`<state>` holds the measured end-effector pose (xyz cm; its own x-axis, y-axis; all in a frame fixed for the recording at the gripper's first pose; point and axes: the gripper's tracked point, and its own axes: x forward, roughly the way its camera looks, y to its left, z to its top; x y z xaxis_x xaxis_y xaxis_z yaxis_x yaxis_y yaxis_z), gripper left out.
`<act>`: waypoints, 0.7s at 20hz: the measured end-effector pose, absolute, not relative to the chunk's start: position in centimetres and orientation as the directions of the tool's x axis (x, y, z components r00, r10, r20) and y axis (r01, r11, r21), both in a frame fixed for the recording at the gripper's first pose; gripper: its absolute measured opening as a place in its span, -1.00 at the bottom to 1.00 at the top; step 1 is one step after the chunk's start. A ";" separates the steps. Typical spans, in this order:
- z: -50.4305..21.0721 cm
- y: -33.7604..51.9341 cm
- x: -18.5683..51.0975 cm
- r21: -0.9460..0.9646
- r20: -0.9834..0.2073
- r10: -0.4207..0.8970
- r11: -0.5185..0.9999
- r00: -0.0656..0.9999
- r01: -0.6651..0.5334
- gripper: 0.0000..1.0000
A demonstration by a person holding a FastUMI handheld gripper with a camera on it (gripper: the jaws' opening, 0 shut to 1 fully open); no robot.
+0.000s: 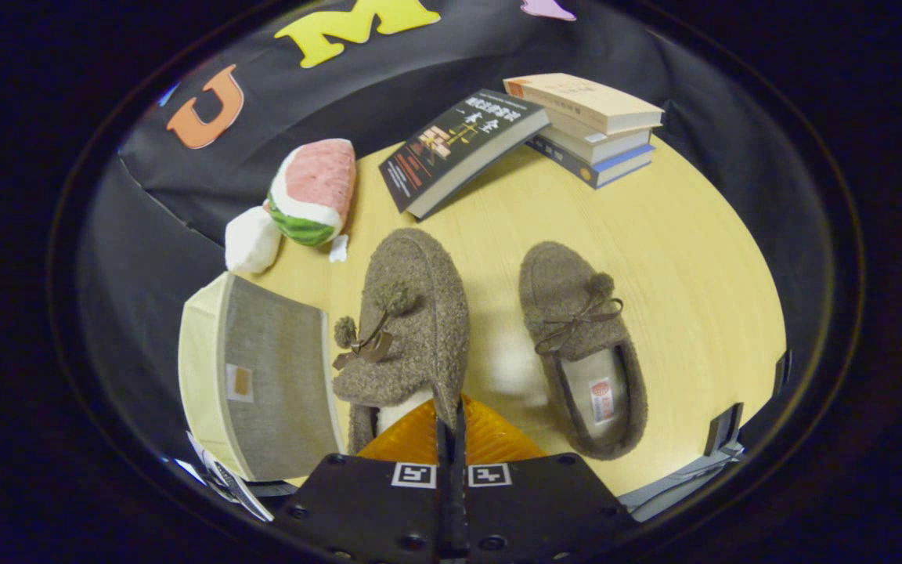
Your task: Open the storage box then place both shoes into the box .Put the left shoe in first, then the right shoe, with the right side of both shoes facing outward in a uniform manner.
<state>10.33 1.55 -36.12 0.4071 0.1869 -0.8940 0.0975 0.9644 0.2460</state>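
Gripper [451,427] pinched shut on left shoe's [408,329] thin heel edge; shoe could slip and twist before reaching box [263,376].

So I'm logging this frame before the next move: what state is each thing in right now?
gripper: shut on the left slipper's side wall.
left slipper: tilted onto its side, held by the gripper.
right slipper: flat on the table, sole down, untouched.
storage box: beside the left slipper; open or closed, cannot tell.
black book: closed, leaning on the book stack.
book stack: closed, piled flat.
watermelon plush: lying against the wall.
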 end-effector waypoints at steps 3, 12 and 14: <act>-31.9 4.5 9.8 0.260 -0.865 0.212 0.965 0.456 0.044 -1.00; -26.2 19.7 7.9 0.374 -0.824 0.368 0.925 0.430 -0.075 -1.00; -27.5 22.5 8.0 0.357 -0.842 0.353 0.931 0.407 -0.069 -1.00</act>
